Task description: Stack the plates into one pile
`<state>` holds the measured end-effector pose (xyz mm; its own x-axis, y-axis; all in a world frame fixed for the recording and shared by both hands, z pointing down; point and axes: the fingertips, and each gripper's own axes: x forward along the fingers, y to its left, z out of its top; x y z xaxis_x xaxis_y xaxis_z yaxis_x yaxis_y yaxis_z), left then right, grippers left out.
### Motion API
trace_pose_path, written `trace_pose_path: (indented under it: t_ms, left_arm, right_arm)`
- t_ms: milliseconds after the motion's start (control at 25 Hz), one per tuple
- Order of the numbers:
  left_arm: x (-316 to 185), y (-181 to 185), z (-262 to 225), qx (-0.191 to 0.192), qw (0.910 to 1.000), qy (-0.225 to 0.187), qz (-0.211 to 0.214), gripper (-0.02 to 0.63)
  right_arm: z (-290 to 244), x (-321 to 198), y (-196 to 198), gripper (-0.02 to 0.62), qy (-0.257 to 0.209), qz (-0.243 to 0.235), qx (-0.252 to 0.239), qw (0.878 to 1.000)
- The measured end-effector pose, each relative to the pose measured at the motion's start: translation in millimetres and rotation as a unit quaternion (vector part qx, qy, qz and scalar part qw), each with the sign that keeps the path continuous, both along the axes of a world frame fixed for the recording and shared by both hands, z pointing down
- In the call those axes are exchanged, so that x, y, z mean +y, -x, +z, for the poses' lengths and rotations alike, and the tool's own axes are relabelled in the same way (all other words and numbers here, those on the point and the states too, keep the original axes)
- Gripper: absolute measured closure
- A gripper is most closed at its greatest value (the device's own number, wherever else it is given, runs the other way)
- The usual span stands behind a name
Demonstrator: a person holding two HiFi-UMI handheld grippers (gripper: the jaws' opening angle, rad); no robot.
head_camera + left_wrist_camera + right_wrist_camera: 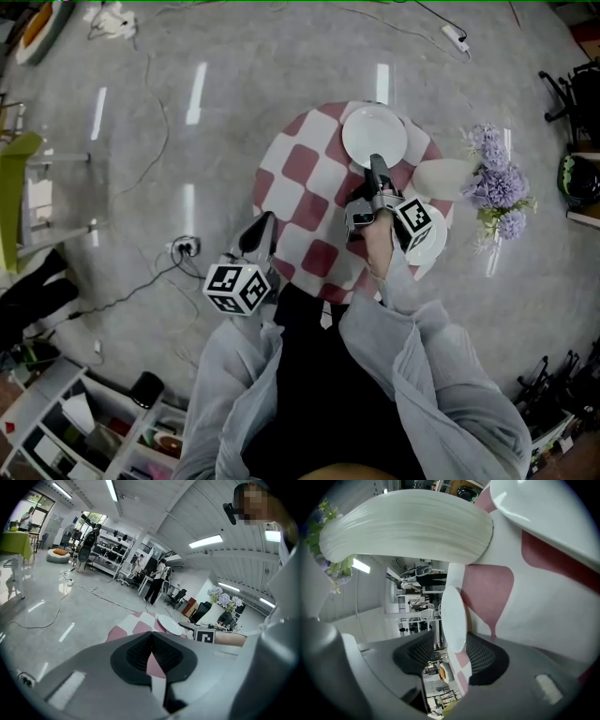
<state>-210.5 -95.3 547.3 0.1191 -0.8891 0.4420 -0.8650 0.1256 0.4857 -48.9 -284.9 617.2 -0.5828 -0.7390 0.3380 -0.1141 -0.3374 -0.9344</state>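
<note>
Two white plates show from above on a round tabletop (300,187) covered in a red-and-white checked cloth. A far plate (374,131) lies near the back edge and a near plate (434,247) lies at the person's right. They are well apart, so no pile exists yet.

The right hand-held gripper (376,169) reaches to the far plate's near rim. Its own view shows it rolled on its side, jaws apart with that rim between them. A sliver of background shows between one pad and the plate, so it does not look clamped. The left hand-held gripper (266,223) hovers over the tabletop's left edge, jaws together and empty.

The risks are a judgement. A hold on the rim alone gives little purchase, so the plate could pivot or slip out when lifted and knock against the tabletop. A ribbed white vase (448,174) of purple flowers (497,183) stands just right of the likely path to the near plate, and a wide swing could tip it.

Only the right gripper view shows the rim inside the jaws and the vase's ribbing. Only the head view shows how the two plates are spaced. The left gripper view alone shows its pads meeting at the tips.
</note>
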Motion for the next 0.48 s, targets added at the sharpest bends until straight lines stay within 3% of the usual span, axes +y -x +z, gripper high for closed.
trace_pose_path:
  t_ms: [200, 480]
  left_arm:
    - [3.7, -0.5, 3.6, -0.001, 1.0000, 0.005, -0.006, 0.594]
    - [11.3, -2.9, -0.3, -0.002, 1.0000, 0.003, -0.008, 0.594]
  right_arm:
    - [36.0, 5.6, -12.1, 0.571, 0.081, 0.011, 0.010, 0.997]
    - [35.3, 5.5, -12.7, 0.574, 0.067, 0.007, 0.005, 0.998]
